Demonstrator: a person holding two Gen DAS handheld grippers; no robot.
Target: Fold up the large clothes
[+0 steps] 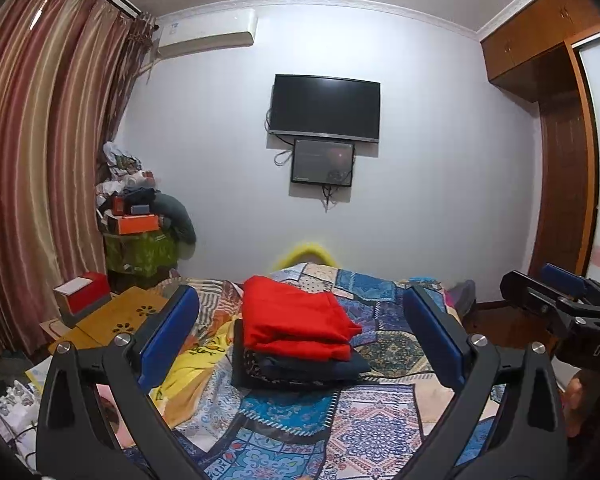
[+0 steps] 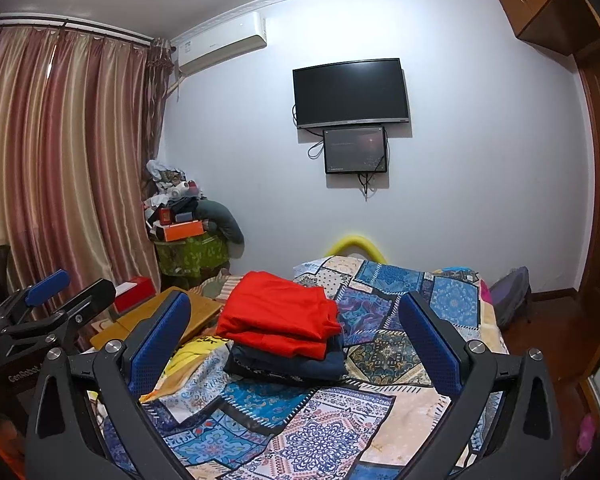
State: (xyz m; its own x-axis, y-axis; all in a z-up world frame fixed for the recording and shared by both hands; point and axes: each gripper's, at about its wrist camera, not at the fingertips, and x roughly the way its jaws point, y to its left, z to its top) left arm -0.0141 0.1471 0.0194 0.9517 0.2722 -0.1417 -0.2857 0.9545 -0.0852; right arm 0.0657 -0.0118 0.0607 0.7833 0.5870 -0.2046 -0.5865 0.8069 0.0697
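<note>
A folded red garment (image 1: 296,320) tops a stack of folded dark clothes (image 1: 304,370) on the patchwork bedspread (image 1: 364,420). My left gripper (image 1: 300,340) hovers open above the near part of the bed, the stack framed between its blue pads, nothing held. The right wrist view shows the same red garment (image 2: 280,316) on the dark clothes (image 2: 292,364), with my right gripper (image 2: 296,344) open and empty short of it. A crumpled yellow garment (image 2: 192,354) lies left of the stack. Each gripper shows beside the other: right gripper (image 1: 540,280), left gripper (image 2: 72,288).
A wooden lap desk (image 1: 112,316) and a red-and-white box (image 1: 84,292) sit at the bed's left side. A cluttered pile (image 1: 140,220) fills the corner by the curtain (image 1: 40,160). A television (image 1: 324,108) hangs on the far wall, a wardrobe (image 1: 564,160) stands right.
</note>
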